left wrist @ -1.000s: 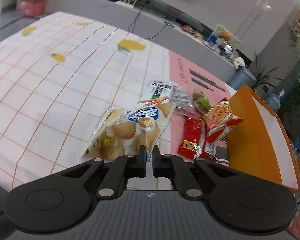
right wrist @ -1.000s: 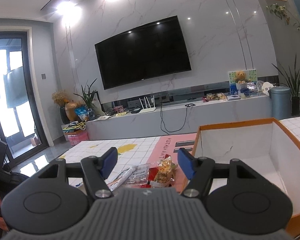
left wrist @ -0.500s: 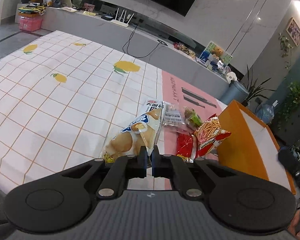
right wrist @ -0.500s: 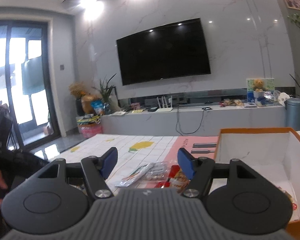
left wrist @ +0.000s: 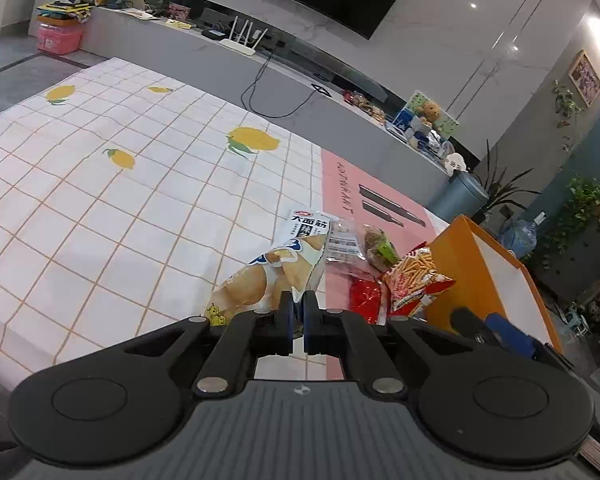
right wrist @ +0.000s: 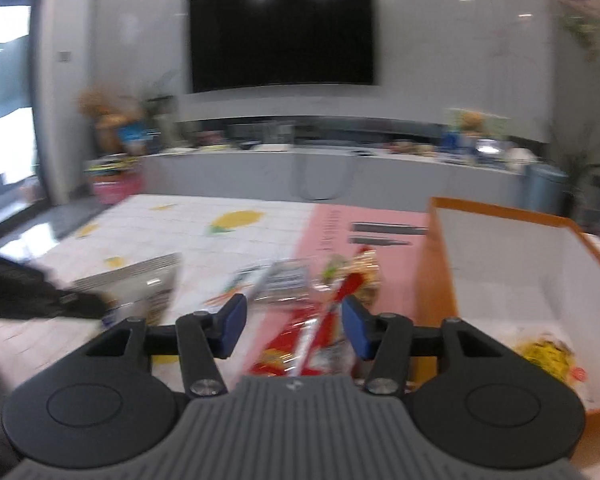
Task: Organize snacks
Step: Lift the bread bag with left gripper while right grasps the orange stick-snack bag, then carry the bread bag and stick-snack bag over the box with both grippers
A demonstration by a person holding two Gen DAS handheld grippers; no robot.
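yellow-white snack bag (left wrist: pixel 260 284) pinched in left tongs (left wrist: pixel 298 312), right tongs (right wrist: pixel 294 324) wide over red packet (right wrist: pixel 300 344)

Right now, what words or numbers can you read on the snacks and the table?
"大面筋" on the white packet at the far end of the snack pile.
A blue "3" on the cream-puff bag clamped in the left tool; the rest of its name is folded away.
Pink mat: a line of letters, too small to read.
Fries bag, red packet, clear packet: print too small or blurred.
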